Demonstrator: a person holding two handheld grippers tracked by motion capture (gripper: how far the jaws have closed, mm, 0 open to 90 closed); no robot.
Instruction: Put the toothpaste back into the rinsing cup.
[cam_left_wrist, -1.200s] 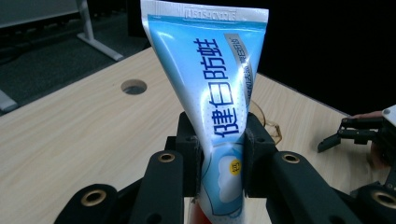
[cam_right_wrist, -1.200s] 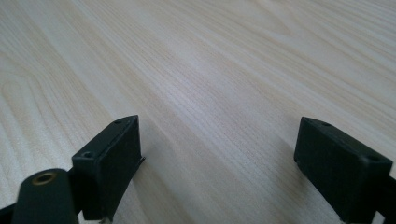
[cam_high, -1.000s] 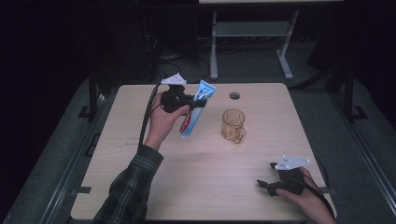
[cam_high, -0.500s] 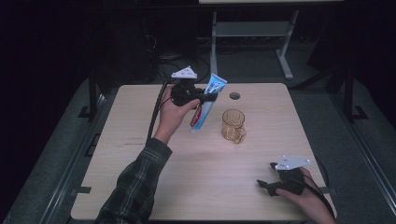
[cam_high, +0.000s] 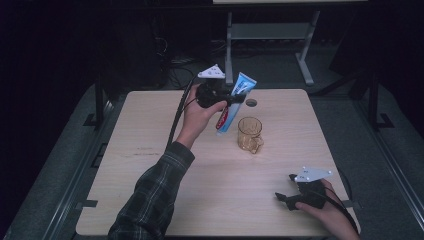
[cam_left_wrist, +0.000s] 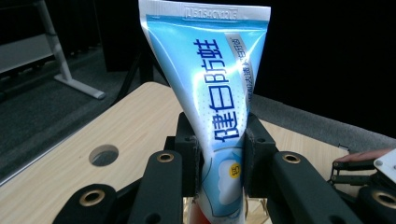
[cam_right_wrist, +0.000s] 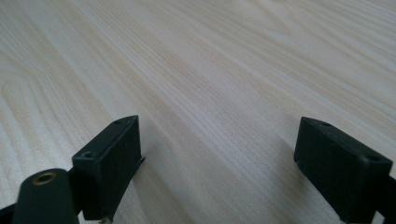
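Wooden table (cam_high: 150, 165): tube (cam_left_wrist: 212, 93), clamped in left gripper (cam_high: 234, 100), should be lowered cap-first, upright, into cup (cam_high: 249, 134); right gripper (cam_high: 287, 196) is held wide, empty

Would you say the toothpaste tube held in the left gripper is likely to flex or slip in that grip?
The toothpaste tube is probably soft: it looks pinched in where the left gripper clamps it. Its glossy skin suggests it could slide if the grip loosens. Held lifted near the glass mug, its flat crimped end stands straight, so it seems stiff enough not to flop.
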